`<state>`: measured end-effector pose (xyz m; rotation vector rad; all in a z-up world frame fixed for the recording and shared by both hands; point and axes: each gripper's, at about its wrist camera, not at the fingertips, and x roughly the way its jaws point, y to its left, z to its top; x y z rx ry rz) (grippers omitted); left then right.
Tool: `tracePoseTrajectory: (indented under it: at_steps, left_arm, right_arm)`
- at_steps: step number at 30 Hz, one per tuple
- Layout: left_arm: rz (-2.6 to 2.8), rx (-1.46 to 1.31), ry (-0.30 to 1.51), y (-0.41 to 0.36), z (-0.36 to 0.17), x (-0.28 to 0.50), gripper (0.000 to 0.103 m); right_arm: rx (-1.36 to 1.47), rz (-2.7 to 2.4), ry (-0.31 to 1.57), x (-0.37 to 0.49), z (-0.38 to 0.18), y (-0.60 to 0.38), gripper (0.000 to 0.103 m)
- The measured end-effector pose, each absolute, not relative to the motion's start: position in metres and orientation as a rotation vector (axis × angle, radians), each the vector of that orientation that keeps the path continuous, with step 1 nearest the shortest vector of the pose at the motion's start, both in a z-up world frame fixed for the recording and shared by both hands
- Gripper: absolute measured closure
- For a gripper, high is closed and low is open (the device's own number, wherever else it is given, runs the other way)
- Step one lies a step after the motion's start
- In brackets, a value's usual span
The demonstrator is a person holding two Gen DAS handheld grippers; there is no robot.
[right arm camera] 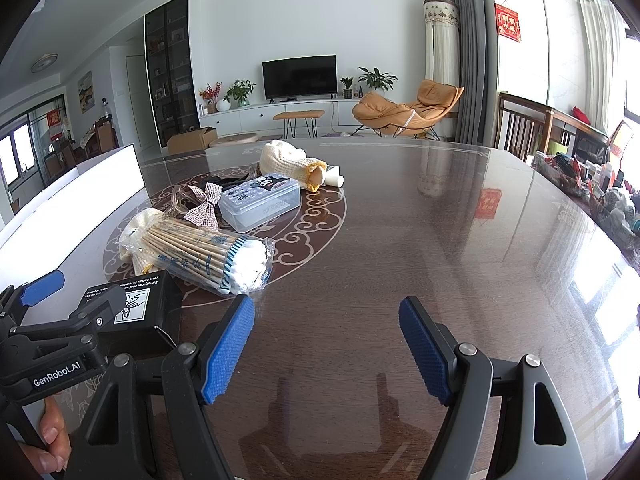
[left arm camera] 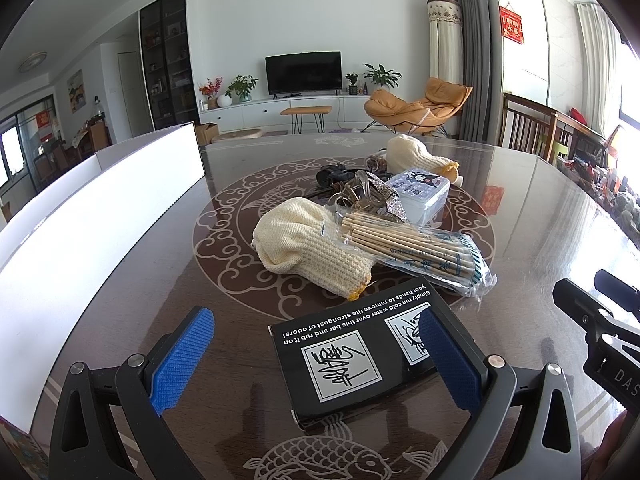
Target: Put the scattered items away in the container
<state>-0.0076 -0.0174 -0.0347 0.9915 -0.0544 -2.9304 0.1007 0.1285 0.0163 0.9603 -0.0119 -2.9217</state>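
The right half of the table [right arm camera: 460, 240] lies bare, open to the far edge; the right gripper [right arm camera: 326, 346], fingers spread, has free room ahead. On the left the white container [left arm camera: 100, 208] walls off that side. Between it and the pile runs a clear lane of tabletop. The pile blocks the middle: black box [left arm camera: 352, 352] nearest, between the left gripper's [left arm camera: 316, 356] spread fingers, then glove [left arm camera: 304, 246], swab pack [left arm camera: 420, 252], plastic case [left arm camera: 420, 194], and what seems a tangle of small things behind.
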Motion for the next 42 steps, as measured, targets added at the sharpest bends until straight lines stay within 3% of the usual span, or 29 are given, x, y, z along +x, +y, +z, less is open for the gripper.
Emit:
tracePoseTrajectory:
  at_steps: [42]
  left_arm:
    - [-2.926,0.989,-0.055,-0.0201,-0.0387,-0.0078,0.000]
  right_arm:
    - [0.963,-2.919,-0.019,0.0994,0.0177,0.1274,0.027]
